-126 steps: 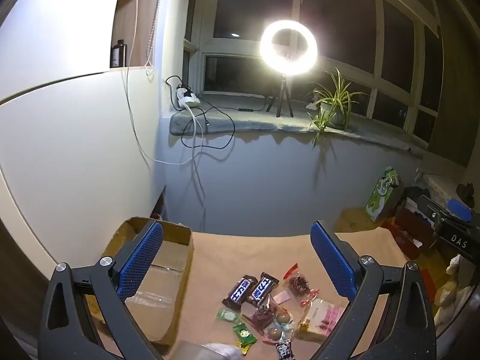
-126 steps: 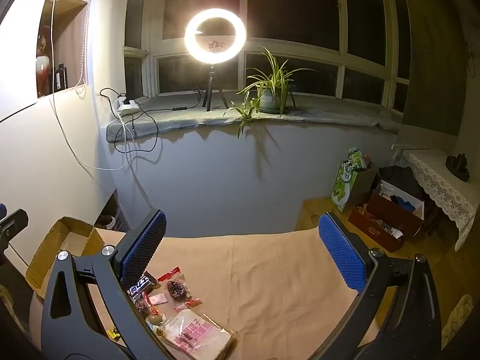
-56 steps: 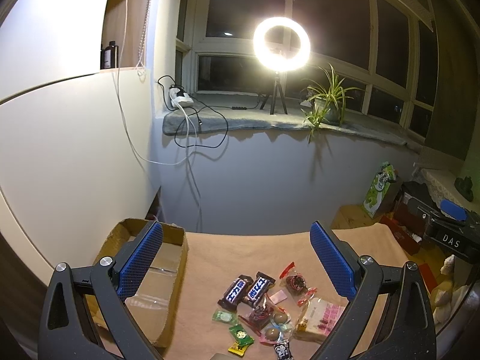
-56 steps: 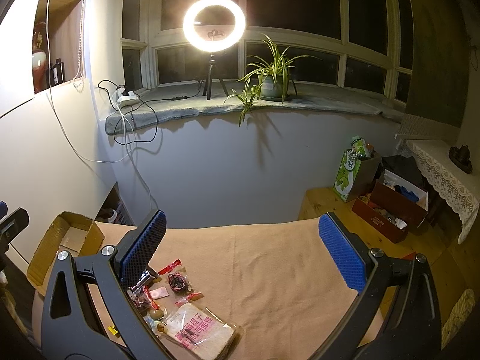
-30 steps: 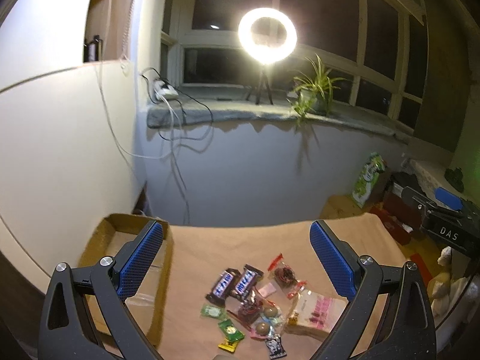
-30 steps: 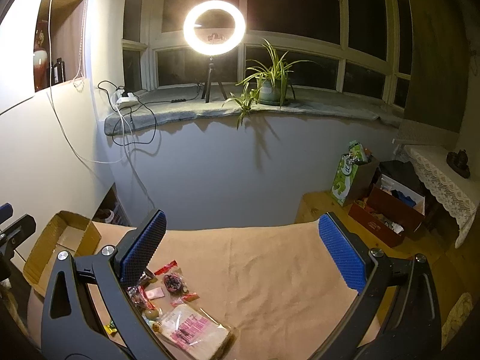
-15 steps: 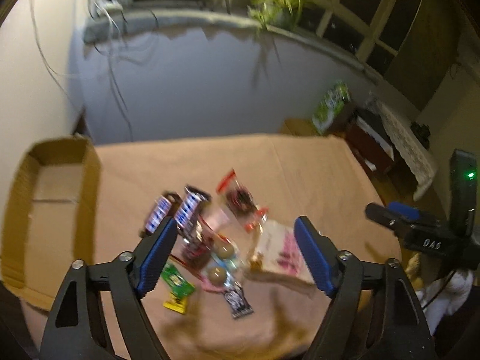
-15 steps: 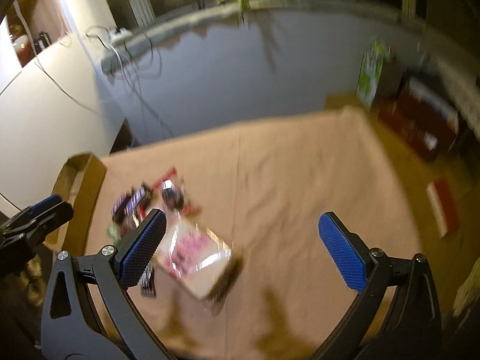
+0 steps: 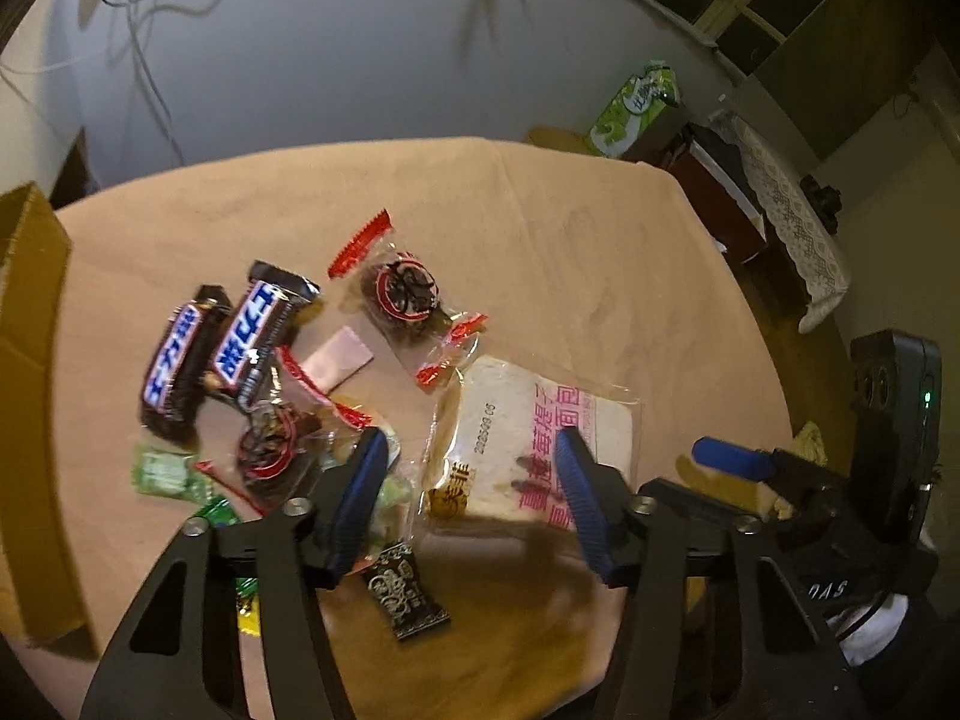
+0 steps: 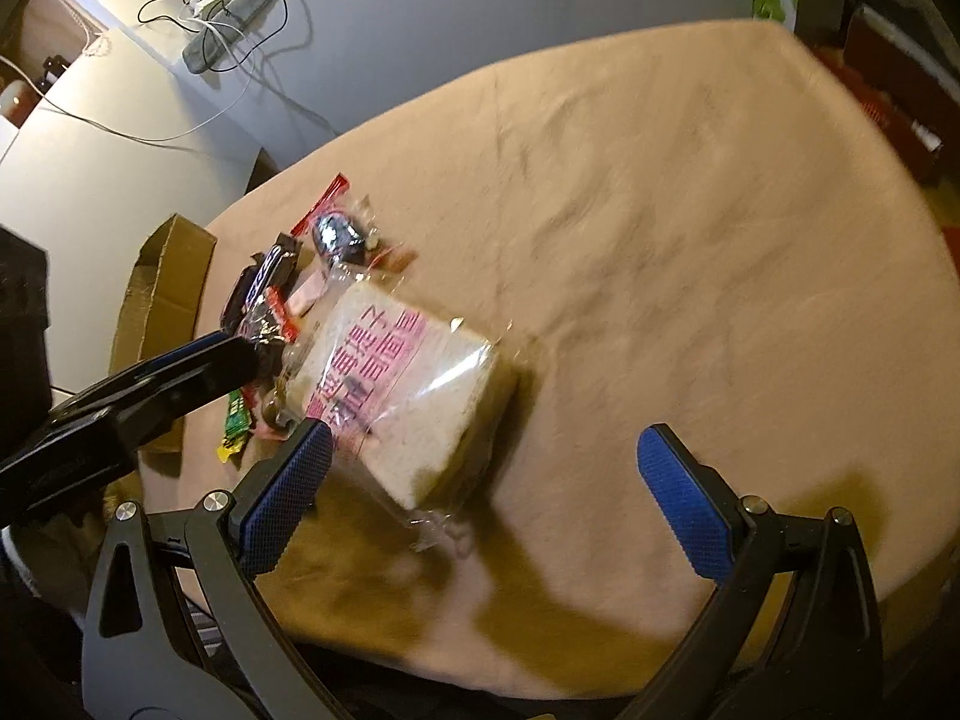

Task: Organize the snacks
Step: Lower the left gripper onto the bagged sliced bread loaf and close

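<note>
A pile of snacks lies on the tan tablecloth (image 9: 540, 228). A clear-wrapped bread slice with pink print (image 9: 528, 438) sits at the pile's right and also shows in the right wrist view (image 10: 402, 390). Two Snickers bars (image 9: 222, 348), a red-edged plum pack (image 9: 402, 294), green candies (image 9: 162, 471) and a black sachet (image 9: 405, 591) lie around it. My left gripper (image 9: 471, 480) is open, hovering over the bread's near-left edge. My right gripper (image 10: 480, 474) is open, low over the bread's near corner.
An open cardboard box (image 9: 30, 360) stands at the table's left edge, also seen in the right wrist view (image 10: 162, 294). A grey wall with cables (image 9: 150, 60) lies beyond the table. Green bag (image 9: 630, 108) and clutter sit on the floor at right.
Both grippers tilted down from facing the window and descended toward the snack pile. The left gripper's jaws have narrowed somewhat. The bread pack now sits just under both grippers.
</note>
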`<act>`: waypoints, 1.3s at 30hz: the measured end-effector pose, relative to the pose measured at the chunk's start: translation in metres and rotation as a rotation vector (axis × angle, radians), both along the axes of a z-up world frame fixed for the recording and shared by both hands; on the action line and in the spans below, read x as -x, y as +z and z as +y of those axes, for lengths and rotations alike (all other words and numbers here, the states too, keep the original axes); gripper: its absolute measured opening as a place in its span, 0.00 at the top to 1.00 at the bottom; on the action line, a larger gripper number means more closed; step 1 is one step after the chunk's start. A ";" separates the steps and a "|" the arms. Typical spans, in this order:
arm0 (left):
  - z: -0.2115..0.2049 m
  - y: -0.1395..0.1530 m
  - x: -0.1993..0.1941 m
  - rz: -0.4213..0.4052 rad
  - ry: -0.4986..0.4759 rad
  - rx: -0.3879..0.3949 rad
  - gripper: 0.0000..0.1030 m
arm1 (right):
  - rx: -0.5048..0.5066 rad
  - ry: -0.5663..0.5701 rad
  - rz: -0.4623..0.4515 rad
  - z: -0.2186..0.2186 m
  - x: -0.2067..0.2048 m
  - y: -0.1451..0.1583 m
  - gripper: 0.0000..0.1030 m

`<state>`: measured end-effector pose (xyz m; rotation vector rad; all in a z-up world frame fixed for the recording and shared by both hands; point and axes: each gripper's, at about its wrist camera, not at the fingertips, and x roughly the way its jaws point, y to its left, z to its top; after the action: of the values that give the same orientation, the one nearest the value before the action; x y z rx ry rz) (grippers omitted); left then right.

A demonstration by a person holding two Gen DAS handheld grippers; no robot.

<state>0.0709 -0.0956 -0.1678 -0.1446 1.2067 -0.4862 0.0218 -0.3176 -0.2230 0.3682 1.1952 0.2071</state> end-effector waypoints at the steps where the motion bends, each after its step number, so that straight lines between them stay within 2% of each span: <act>1: 0.001 -0.002 -0.002 0.015 -0.001 0.006 0.54 | -0.006 -0.003 0.008 0.002 -0.003 -0.001 0.00; 3: 0.000 -0.007 -0.005 0.039 -0.009 0.022 0.60 | -0.031 -0.012 0.024 0.001 -0.004 -0.006 0.02; 5: -0.003 -0.013 -0.007 0.046 -0.021 0.013 0.60 | -0.055 -0.018 0.037 0.000 -0.005 -0.010 0.10; 11: -0.005 -0.026 -0.008 0.083 -0.034 0.005 0.60 | -0.114 -0.041 0.082 -0.005 -0.007 -0.022 0.24; 18: -0.003 -0.034 -0.011 0.124 -0.031 0.027 0.60 | -0.155 -0.051 0.091 -0.006 -0.012 -0.028 0.27; 21: 0.001 -0.034 -0.010 0.127 -0.038 0.036 0.60 | -0.169 -0.028 0.090 -0.002 -0.015 -0.028 0.36; 23: -0.002 -0.034 -0.010 0.125 -0.043 0.038 0.60 | -0.194 -0.013 0.096 0.002 -0.018 -0.030 0.46; 24: -0.003 -0.034 -0.009 0.122 -0.047 0.033 0.60 | -0.224 -0.006 0.102 0.004 -0.019 -0.031 0.49; 39: 0.004 -0.022 -0.001 0.088 -0.021 0.064 0.60 | -0.172 0.037 0.078 0.014 -0.024 -0.014 0.50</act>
<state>0.0716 -0.0917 -0.1901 -0.2101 1.2798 -0.5418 0.0457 -0.3036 -0.2373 0.5088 1.2659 0.3314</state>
